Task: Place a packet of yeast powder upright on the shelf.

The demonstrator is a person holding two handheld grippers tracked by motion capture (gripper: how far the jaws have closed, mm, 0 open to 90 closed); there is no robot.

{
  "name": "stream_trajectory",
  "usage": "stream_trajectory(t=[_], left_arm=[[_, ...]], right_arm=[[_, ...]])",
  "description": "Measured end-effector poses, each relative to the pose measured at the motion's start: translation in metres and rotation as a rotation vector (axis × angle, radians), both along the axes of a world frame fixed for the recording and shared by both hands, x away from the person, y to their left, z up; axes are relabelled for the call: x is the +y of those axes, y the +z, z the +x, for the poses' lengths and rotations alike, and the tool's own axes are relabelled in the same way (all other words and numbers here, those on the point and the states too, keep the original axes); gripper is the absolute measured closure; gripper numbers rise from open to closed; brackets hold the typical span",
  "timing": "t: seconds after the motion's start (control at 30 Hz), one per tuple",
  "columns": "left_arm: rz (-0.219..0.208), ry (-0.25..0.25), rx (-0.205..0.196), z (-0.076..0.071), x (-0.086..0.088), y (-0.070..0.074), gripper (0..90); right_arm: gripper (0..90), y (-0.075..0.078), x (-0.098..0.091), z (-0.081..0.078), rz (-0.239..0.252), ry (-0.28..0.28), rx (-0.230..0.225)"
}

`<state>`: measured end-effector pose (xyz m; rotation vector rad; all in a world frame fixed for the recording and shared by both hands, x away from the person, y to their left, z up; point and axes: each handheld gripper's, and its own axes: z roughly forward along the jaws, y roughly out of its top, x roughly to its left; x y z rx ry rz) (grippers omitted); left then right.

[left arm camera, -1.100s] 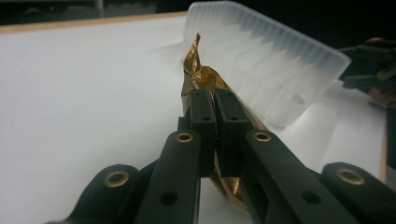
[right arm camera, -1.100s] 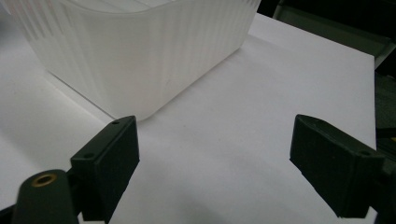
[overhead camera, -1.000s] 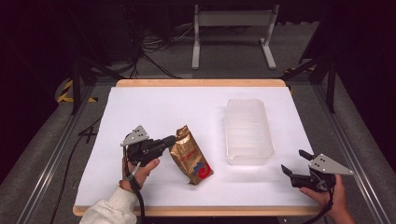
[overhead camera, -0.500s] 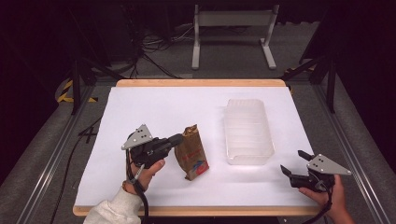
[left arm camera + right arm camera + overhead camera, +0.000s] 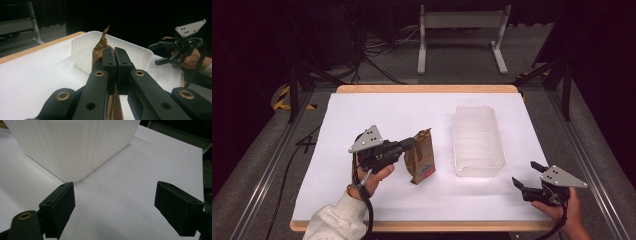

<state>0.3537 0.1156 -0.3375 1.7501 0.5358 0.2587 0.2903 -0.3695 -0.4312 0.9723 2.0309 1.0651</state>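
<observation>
A brown foil pouch (image 5: 421, 156) with a red and blue label hangs upright over the white table (image 5: 377, 115), its top edge pinched by my left gripper (image 5: 408, 144). In the left gripper view the pouch (image 5: 100, 47) pokes up between the shut jaws of the left gripper (image 5: 115, 53). A translucent white plastic tub (image 5: 477, 141) lies to the right of the pouch. My right gripper (image 5: 524, 176) rests open near the table's front right corner, nothing between its jaws. The right gripper view has the tub (image 5: 75, 145) just beyond the right gripper (image 5: 115, 200).
A wooden rim (image 5: 427, 89) borders the table at the far edge. Beyond it stand a grey metal stand (image 5: 462, 30) and cables on the dark floor. Metal rails run along both sides of the table.
My left gripper has lifted the pouch from lying tilted on the table to hanging upright, and has drifted a little to the right. The right gripper has stayed put.
</observation>
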Motion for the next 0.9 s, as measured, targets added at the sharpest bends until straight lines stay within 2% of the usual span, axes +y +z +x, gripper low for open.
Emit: stream_trajectory(t=[0.17, 0.33, 0.6, 0.77, 0.9], left_arm=[[0.053, -0.055, -0.044, 0.004, -0.012, 0.015, 88.2], [0.064, -0.106, -0.085, 0.009, -0.027, 0.031, 88.2], [0.069, -0.153, -0.122, 0.017, -0.043, 0.048, 88.2], [0.044, -0.186, -0.127, 0.023, -0.051, 0.056, 88.2], [0.039, -0.213, -0.130, 0.028, -0.058, 0.059, 88.2]], right_arm=[[17.2, -0.001, 0.000, 0.000, -0.007, -0.005, 0.000], [17.2, 0.000, 0.001, 0.000, -0.009, 0.000, -0.005], [17.3, -0.001, 0.001, -0.001, -0.011, 0.001, -0.005], [17.3, -0.001, 0.000, -0.001, -0.006, -0.002, -0.002], [17.2, -0.001, 0.000, -0.001, -0.008, -0.001, -0.002]])
